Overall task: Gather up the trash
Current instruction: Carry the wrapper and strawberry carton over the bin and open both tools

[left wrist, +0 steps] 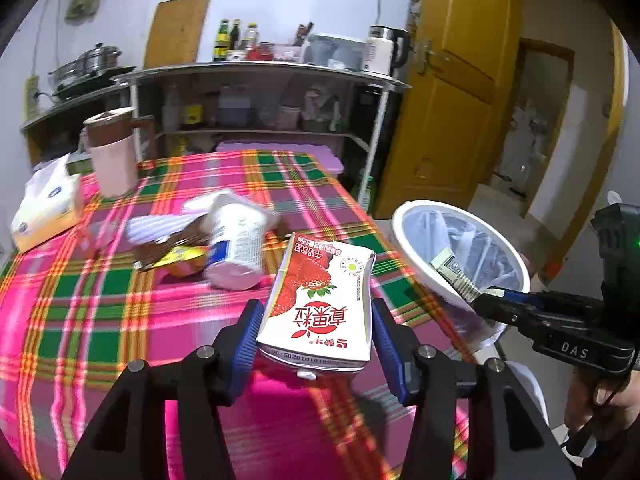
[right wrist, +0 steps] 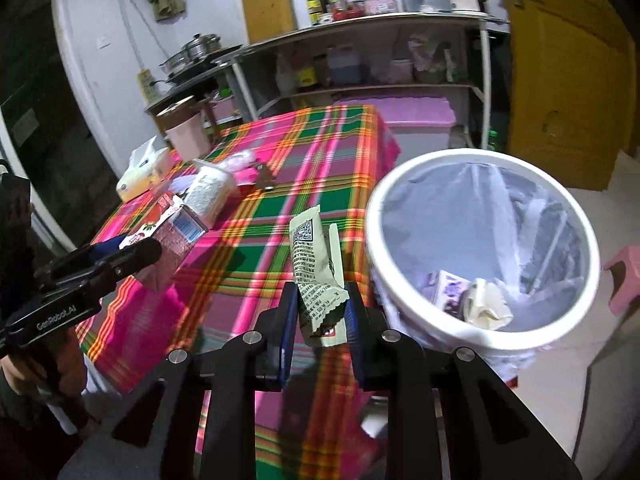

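Kitchen-type room: pale walls, yellow wooden door at right, metal shelving unit at rear loaded with bottles, kettle and containers. Steel pots on a lower stand at far left, wooden board leaning on the wall.

Surface covered in glossy plaid cloth, pink, green and orange, smooth and flat, draped over the near edge.

Round white plastic bin just beside the right edge of the surface, lined with thin translucent bag; crumpled white paper and a small purple carton lying at the bottom.

Pink cylindrical jug with brown lid upright near the far left corner. Soft tissue pack, white and yellow, beside it. Loose litter at mid-surface: white plastic cup on its side with printed label, yellow and brown wrappers beneath and beside it, blurred.

Left claw: blue pads pinching a boxy strawberry milk carton, white and red card, raised over the surface, slightly dented along one side.

Right claw: pads pressed on a flat pale-green foil wrapper, crinkled, printed with dense text and a square code, held upright over the surface edge, just left of the bin rim.
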Tool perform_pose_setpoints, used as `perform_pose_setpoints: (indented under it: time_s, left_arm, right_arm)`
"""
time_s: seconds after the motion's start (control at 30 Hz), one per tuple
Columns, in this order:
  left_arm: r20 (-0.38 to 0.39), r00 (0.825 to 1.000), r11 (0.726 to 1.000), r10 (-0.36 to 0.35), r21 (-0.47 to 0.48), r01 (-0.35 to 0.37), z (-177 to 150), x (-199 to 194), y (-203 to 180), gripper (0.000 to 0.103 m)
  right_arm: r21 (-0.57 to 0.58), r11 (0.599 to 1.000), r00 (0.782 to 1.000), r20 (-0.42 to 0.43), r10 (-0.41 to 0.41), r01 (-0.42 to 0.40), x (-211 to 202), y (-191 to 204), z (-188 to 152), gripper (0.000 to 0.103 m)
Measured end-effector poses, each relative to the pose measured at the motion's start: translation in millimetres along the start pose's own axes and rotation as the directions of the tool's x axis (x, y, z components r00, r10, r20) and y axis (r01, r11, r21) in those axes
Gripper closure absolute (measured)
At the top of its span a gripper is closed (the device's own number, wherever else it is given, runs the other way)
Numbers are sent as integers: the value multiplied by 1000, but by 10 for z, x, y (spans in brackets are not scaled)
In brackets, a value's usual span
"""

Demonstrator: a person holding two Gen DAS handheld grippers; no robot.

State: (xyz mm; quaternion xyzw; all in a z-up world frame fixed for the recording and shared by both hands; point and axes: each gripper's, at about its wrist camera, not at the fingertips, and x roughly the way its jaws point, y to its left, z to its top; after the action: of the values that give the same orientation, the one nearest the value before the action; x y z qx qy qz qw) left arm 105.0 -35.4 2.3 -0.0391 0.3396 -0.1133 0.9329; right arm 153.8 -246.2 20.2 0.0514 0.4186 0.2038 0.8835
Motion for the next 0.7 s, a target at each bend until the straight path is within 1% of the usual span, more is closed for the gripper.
perform_pose_setpoints:
  time_s: [0.3, 0.47, 0.7]
  left_arm:
    - [1, 997, 995, -78, 61, 78, 195, 269, -423, 49]
    - [-4, 992, 988, -123, 98, 123, 313, 466, -661, 49]
    - [-30, 984, 975, -175, 131, 178, 423, 756, -963, 49]
  right_arm:
    - [79, 993, 996, 15, -83, 82, -126, -425, 11, 79]
    - [119, 985, 992, 10, -125, 123, -161, -641, 6, 79]
    - [148, 974, 985, -1, -173, 171, -186, -874, 21, 79]
